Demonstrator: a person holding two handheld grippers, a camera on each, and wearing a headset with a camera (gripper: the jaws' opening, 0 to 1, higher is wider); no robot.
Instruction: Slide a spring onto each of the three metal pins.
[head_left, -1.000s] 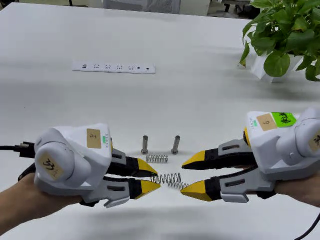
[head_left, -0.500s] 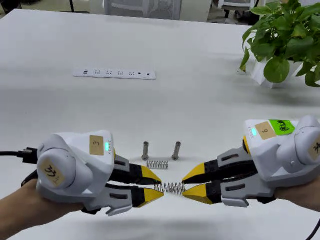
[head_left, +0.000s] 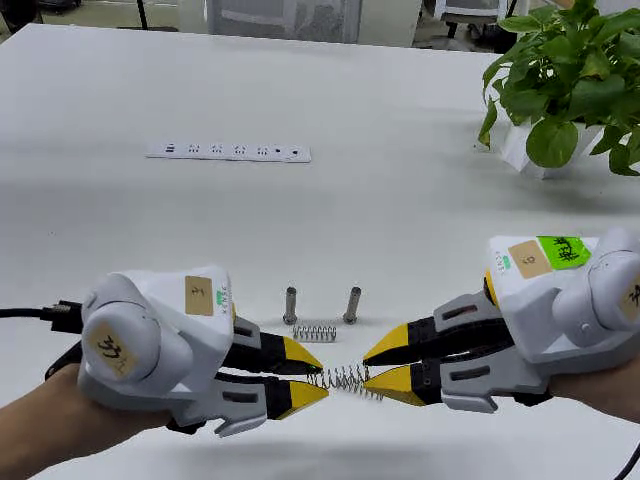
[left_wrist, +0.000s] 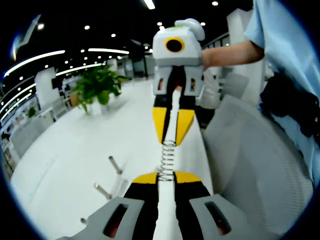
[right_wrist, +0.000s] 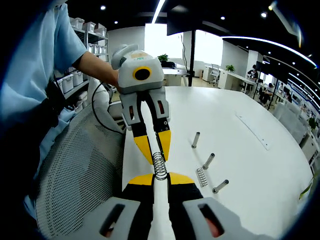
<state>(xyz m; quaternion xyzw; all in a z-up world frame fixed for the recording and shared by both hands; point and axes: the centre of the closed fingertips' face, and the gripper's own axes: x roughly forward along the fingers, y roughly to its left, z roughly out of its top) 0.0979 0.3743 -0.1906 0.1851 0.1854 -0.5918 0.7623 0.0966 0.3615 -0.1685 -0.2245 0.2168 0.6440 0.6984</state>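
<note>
Left gripper (head_left: 318, 376) clenched on left end of held spring (head_left: 343, 377). Right gripper (head_left: 368, 368) pinches its right end. Spring lies roughly level between tips, at near side of white table (head_left: 420, 220). Middle pin (head_left: 290, 305) and right pin (head_left: 352, 304) upright just beyond. Loose spring (head_left: 314, 333) lies flat between pins and held spring. Third pin (right_wrist: 195, 140) further left, seen in right gripper view. Power strip (head_left: 228, 152) far. Plant (head_left: 565, 70) far right.
</note>
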